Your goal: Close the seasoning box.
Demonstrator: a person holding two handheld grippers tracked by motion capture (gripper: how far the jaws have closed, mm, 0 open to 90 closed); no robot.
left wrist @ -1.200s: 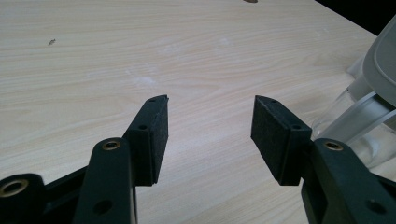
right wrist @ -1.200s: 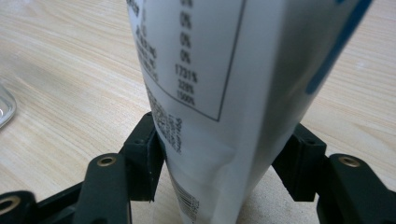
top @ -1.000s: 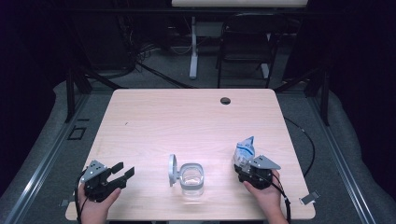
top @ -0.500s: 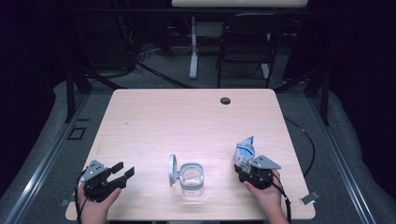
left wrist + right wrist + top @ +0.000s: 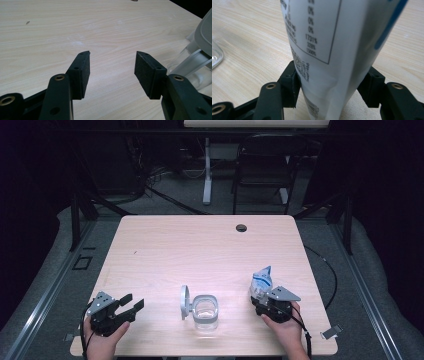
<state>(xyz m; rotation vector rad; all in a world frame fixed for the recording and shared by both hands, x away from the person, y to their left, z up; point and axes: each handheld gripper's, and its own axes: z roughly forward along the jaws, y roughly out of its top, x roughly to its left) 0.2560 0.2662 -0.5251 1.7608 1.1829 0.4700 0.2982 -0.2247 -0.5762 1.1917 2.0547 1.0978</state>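
A clear glass jar (image 5: 205, 312) stands near the table's front edge with its hinged grey lid (image 5: 184, 302) swung up on its left side. In the left gripper view the jar (image 5: 197, 65) sits at the right edge. My left gripper (image 5: 131, 304) rests at the front left, open, with nothing between its pads (image 5: 82, 72). At the front right, my right gripper (image 5: 261, 295) is shut on a white and blue pouch (image 5: 261, 282) that stands upright. Its printed side (image 5: 329, 40) sits between the jaws.
The light wood table (image 5: 200, 250) has a round cable hole (image 5: 241, 227) near its far edge. Beyond the table are a chair (image 5: 262, 175), a stand leg and cables on a dark floor. Grey mats flank both sides.
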